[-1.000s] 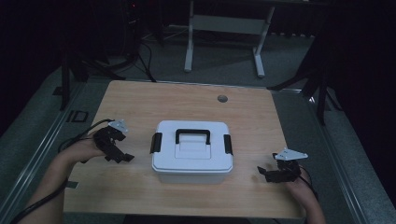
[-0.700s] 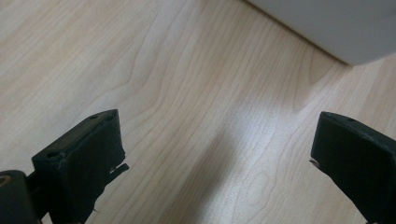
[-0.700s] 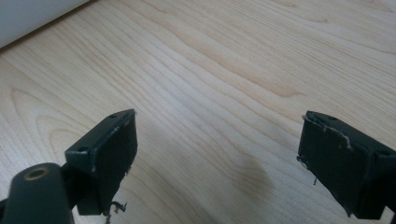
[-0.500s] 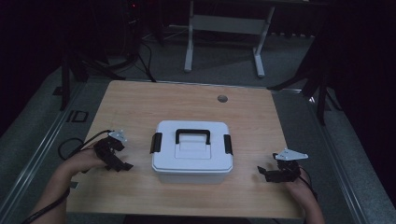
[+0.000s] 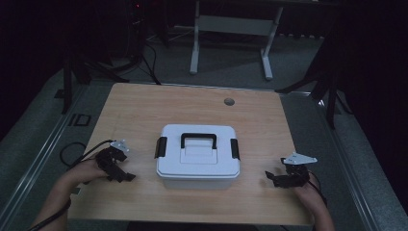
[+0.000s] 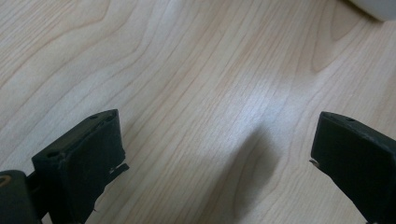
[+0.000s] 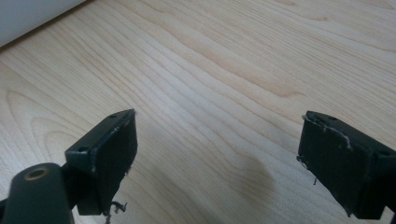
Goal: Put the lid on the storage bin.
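One white plastic box (image 5: pixel 197 156) with one black handle (image 5: pixel 198 139) sits on the smooth wooden counter (image 5: pixel 144 110). Two black claws, left claw (image 5: pixel 126 177) and right claw (image 5: pixel 270 177), gape wide, holding nothing.

A lidded storage box (image 5: pixel 197 156) sits on the table (image 5: pixel 144 110), about midway between its left and right edges and nearer the person's side than the far side, its carry handle (image 5: pixel 198 139) on top of the lid and a latch at each end. The left gripper (image 5: pixel 126 177) lies on the table to the box's left and the right gripper (image 5: pixel 270 177) to its right, each apart from the box. Behind the box, near the far edge and slightly right of centre, a cable hole (image 5: pixel 229 101) is set into the tabletop, and beyond the table a stand (image 5: pixel 231 29) rests on the floor.
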The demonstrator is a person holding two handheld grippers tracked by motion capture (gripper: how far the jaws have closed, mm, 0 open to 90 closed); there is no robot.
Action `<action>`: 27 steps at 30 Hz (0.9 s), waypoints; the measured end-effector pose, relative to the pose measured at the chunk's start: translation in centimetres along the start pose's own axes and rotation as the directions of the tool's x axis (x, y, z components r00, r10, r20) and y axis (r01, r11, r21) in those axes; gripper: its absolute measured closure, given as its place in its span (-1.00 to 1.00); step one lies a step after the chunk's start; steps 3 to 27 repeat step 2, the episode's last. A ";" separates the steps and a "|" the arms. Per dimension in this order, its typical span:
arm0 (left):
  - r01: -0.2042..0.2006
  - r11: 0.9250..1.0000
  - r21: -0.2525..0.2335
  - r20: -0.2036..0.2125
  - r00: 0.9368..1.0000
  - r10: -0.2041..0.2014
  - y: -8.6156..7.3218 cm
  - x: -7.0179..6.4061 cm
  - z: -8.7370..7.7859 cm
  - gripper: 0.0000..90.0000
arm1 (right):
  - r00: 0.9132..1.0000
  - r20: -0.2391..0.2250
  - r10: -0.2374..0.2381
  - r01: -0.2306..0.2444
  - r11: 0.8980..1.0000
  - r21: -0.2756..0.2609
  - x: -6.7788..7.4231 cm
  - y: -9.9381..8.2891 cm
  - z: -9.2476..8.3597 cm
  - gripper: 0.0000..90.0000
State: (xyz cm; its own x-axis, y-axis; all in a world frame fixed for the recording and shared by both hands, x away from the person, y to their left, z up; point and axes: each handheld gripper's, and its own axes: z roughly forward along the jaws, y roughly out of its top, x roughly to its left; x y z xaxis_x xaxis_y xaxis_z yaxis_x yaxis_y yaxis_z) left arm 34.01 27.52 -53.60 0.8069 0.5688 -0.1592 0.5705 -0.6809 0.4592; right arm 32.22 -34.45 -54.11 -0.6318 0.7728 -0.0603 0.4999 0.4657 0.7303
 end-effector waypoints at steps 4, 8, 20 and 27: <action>-0.001 1.000 0.003 -0.008 1.000 0.001 -0.1 0.1 0.0 -0.96 | 1.000 -0.002 0.002 -0.002 1.000 -0.002 0.0 0.0 0.0 -0.74; -0.001 1.000 0.003 -0.008 1.000 0.001 -0.1 0.1 0.0 -0.96 | 1.000 -0.002 0.002 -0.002 1.000 -0.002 0.0 0.0 0.0 -0.74; -0.001 1.000 0.003 -0.008 1.000 0.001 -0.1 0.1 0.0 -0.96 | 1.000 -0.002 0.002 -0.002 1.000 -0.002 0.0 0.0 0.0 -0.74; -0.001 1.000 0.003 -0.008 1.000 0.001 -0.1 0.1 0.0 -0.96 | 1.000 -0.002 0.002 -0.002 1.000 -0.002 0.0 0.0 0.0 -0.74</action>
